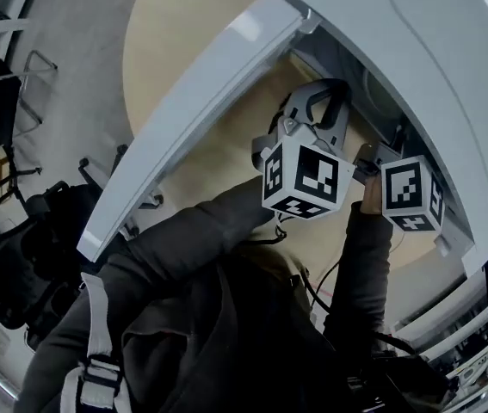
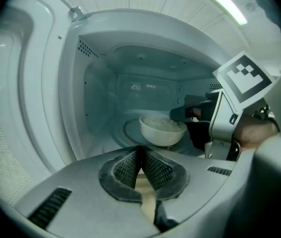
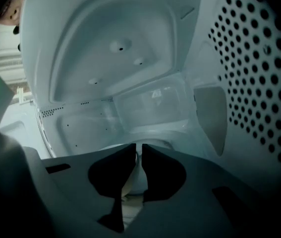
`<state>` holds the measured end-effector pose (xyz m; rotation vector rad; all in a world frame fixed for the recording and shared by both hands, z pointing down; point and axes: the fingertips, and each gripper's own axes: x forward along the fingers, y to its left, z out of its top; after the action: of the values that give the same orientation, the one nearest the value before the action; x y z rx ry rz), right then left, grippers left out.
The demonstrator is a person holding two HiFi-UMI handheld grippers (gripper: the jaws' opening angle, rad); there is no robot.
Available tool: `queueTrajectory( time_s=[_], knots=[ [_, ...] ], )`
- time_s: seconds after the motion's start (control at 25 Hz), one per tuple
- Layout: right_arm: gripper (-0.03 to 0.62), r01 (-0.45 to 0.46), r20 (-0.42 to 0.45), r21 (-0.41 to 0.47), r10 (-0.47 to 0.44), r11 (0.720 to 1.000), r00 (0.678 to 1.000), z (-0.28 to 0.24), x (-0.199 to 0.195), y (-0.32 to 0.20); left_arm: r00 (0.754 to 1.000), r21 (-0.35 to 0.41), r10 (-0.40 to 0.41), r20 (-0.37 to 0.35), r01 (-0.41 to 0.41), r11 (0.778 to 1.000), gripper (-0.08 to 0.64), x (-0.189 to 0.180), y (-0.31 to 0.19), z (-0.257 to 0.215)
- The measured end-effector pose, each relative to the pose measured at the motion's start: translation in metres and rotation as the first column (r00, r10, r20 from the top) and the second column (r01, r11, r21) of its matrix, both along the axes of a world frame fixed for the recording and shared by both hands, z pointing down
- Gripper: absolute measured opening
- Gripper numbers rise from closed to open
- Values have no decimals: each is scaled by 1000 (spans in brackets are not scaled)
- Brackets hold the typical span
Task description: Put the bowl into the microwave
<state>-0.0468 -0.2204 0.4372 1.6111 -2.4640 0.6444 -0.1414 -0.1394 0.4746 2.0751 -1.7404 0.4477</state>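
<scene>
A white bowl (image 2: 162,129) stands on the glass turntable (image 2: 128,133) inside the open microwave (image 1: 416,50). My right gripper (image 2: 184,114) reaches into the cavity from the right, and its black jaws are shut on the bowl's right rim. In the right gripper view the bowl's (image 3: 134,178) white rim shows pinched in the narrow gap of the right gripper (image 3: 138,150). My left gripper (image 2: 140,152) hangs just outside the microwave's opening and points at the bowl. It is shut, with nothing between its pads.
The microwave's door (image 1: 192,110) swings out wide to the left over a round wooden table (image 1: 183,33). The cavity's perforated right wall (image 3: 259,58) is close beside the right gripper. The person's dark sleeves fill the lower head view.
</scene>
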Motion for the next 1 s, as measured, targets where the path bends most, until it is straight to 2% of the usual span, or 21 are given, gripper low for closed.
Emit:
queueTrajectory(
  time_s=[0.12, 0.2, 0.28, 0.48, 0.72, 0.88, 1.0],
  knots=[
    [67, -3, -83, 54, 7, 999, 997, 1, 7, 0, 1000, -7, -13, -25, 13, 1000, 9, 2, 10, 2],
    [145, 22, -96, 64, -16, 998, 995, 2, 6, 3, 1000, -8, -10, -28, 9, 1000, 9, 5, 14, 3],
    [172, 49, -104, 69, -41, 996, 994, 1, 2, 8, 1000, 0, -4, -24, 4, 1000, 9, 8, 17, 1],
    [172, 81, -162, 117, -61, 990, 985, -5, -2, 40, 1000, 12, 8, -12, -8, 1000, 9, 16, 24, -6],
    [172, 133, -118, 91, -122, 987, 986, -5, -2, 86, 1000, 23, 7, 8, -7, 1000, 9, 23, 35, -14],
    [172, 136, -92, 93, -128, 986, 988, -5, -3, 89, 997, 90, 56, 53, -60, 994, 9, 32, 24, -22],
    [172, 140, -85, 115, -130, 983, 988, -19, 1, 93, 997, 87, 45, 62, -51, 995, 9, 29, 25, -25]
  ],
)
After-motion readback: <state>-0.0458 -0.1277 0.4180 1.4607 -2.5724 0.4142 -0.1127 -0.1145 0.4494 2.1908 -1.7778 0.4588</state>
